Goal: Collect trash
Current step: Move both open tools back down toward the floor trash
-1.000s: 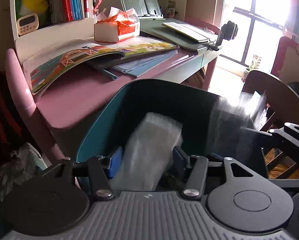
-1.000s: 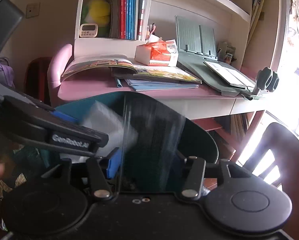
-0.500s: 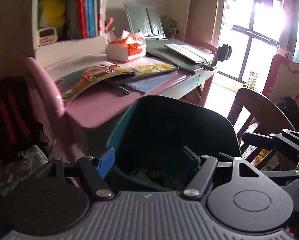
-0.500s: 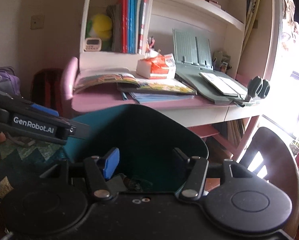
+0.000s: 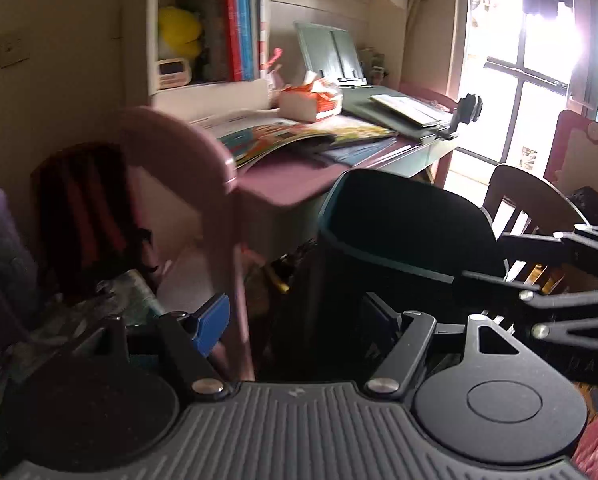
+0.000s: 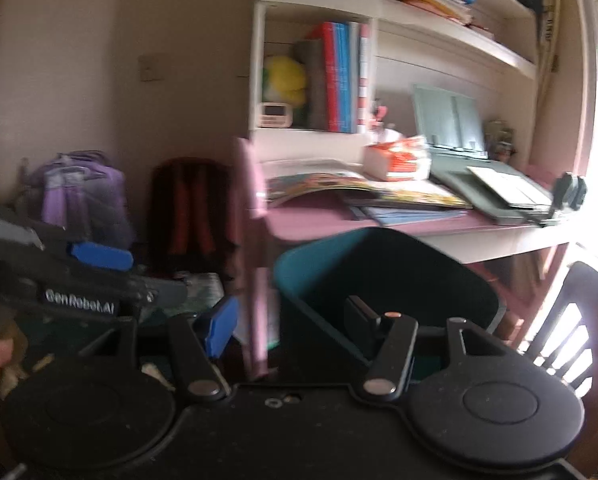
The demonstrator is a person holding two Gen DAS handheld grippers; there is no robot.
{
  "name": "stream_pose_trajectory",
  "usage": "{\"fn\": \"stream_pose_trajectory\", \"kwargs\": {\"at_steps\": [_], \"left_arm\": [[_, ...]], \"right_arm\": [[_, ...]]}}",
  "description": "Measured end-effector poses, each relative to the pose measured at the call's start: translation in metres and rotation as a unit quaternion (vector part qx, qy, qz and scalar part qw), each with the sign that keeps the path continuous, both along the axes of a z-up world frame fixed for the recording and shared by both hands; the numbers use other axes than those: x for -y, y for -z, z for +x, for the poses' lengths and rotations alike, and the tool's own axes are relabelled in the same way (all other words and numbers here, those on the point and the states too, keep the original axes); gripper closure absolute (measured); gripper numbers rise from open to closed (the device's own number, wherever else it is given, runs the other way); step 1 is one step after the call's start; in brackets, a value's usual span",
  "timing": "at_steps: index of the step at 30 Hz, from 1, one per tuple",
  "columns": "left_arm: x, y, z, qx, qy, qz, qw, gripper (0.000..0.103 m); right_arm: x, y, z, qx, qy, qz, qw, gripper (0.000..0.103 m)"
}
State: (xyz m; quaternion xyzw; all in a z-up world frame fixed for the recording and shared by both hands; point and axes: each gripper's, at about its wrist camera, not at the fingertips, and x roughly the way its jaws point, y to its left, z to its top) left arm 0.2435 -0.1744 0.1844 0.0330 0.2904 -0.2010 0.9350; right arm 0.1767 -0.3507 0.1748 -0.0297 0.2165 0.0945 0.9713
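A teal trash bin (image 5: 403, 216) stands on the floor in front of the pink desk, and its inside is dark. My left gripper (image 5: 297, 320) is open and holds nothing; it sits back from the bin's left side, its blue pad (image 5: 211, 320) in front of a pink panel. My right gripper (image 6: 289, 320) is open and empty too, just short of the bin (image 6: 379, 272), its black pad (image 6: 359, 314) over the near rim. Each wrist view shows the other gripper: the right one (image 5: 559, 280) at the right edge, the left one (image 6: 91, 276) at the left.
The pink desk (image 6: 319, 216) carries an open picture book (image 6: 339, 184), a tissue box (image 6: 399, 158) and a green book stand (image 6: 447, 120). A purple backpack (image 6: 83, 192) and a dark red one (image 6: 191, 208) lean on the wall. A wooden chair (image 6: 571, 320) stands right of the bin.
A white foam piece in the left jaws and a clear sheet in the right have gone from between them. Both grippers drew back and left from the bin, jaws wider.
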Motion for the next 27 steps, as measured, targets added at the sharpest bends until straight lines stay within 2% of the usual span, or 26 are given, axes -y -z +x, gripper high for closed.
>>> {"fn": "stream_pose_trajectory", "kwargs": {"at_steps": [3,7,14,18,23,27], "left_arm": [[-0.026,0.007,-0.013,-0.001,-0.012,0.002,0.9999,0.024],[-0.067,0.02,-0.029,-0.008,-0.034,-0.003,0.9994,0.023],[-0.14,0.058,-0.048,-0.03,-0.078,0.0,0.9965,0.015],[-0.181,0.088,-0.051,-0.055,-0.103,-0.011,0.9931,0.01],[-0.225,0.131,-0.049,-0.082,-0.122,-0.023,0.9889,0.009],[-0.255,0.17,-0.046,-0.096,-0.133,-0.038,0.9856,0.003]], "right_arm": [[-0.019,0.004,-0.002,-0.008,-0.023,0.017,1.0,0.044],[-0.051,0.017,-0.003,-0.028,-0.067,0.035,0.997,0.044],[-0.117,0.056,-0.004,-0.069,-0.145,0.042,0.986,0.043],[-0.151,0.088,0.004,-0.116,-0.178,0.056,0.976,0.043],[-0.191,0.138,0.021,-0.165,-0.194,0.053,0.966,0.042],[-0.216,0.179,0.034,-0.201,-0.197,0.049,0.958,0.042]]}}
